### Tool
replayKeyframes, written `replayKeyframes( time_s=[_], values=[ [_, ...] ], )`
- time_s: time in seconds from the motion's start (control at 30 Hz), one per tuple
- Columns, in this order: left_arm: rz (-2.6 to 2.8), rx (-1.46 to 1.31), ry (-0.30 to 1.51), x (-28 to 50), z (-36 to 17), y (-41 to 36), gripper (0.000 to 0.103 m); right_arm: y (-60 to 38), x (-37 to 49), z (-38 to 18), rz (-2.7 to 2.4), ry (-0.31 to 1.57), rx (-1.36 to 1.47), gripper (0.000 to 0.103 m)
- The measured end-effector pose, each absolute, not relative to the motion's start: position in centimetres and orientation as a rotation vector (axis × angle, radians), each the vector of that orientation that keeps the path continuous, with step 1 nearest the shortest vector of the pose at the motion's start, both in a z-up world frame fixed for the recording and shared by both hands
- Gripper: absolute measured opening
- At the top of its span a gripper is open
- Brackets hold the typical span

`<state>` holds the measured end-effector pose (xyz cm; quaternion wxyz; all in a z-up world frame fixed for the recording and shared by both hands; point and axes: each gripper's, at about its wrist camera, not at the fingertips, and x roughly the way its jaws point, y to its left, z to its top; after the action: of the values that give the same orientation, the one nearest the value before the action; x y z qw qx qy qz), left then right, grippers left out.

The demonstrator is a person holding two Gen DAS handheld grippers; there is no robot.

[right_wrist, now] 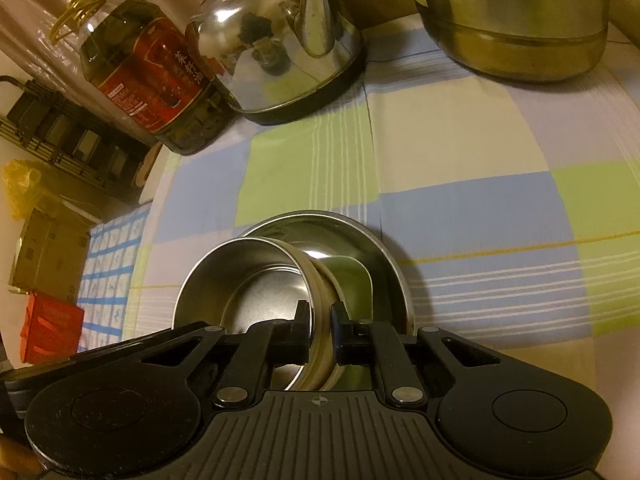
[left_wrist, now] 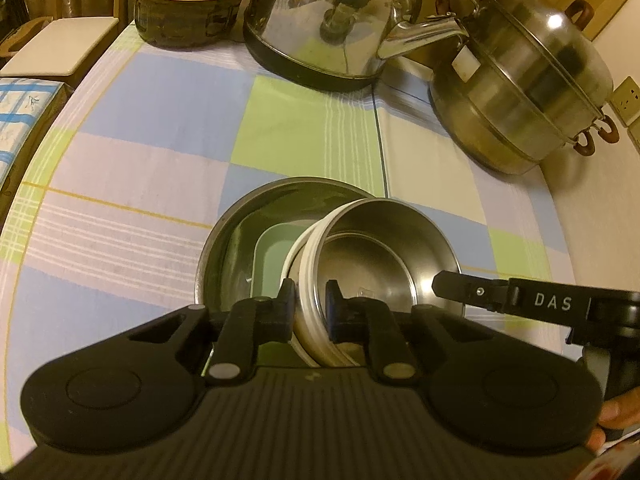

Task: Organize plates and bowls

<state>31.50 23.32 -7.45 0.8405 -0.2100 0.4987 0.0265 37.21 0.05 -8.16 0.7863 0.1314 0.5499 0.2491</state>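
On the checked tablecloth [left_wrist: 160, 120], both grippers' jaws clamp opposite rims of a tilted steel bowl [left_wrist: 384, 248].

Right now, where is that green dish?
The green dish lies inside the large steel basin, tucked beside the tilted steel bowl, at the table's near edge in both views.

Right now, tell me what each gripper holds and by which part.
Both hold the same small steel bowl with the cream outer wall. The left gripper pinches its left rim wall; the right gripper pinches the opposite rim wall.
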Motion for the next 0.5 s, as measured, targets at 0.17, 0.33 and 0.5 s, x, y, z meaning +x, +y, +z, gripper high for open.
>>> replayKeyframes(
  time_s=[0.17, 0.33, 0.5],
  values=[
    [0.054, -0.444, 1.053, 31.53, -7.34, 23.35, 0.013, -0.04, 37.44, -8.31, 0.535, 1.198, 0.289, 0.011],
    [0.058, -0.447, 1.054, 31.53, -7.29, 23.43, 0.013, 0.04, 37.65, -8.31, 0.536, 1.202, 0.285, 0.011],
    [0.063, -0.432, 1.054, 31.55, -7.24, 23.27, 0.013, 0.07, 37.64, -8.28, 0.537, 1.201, 0.285, 0.011]
  ],
)
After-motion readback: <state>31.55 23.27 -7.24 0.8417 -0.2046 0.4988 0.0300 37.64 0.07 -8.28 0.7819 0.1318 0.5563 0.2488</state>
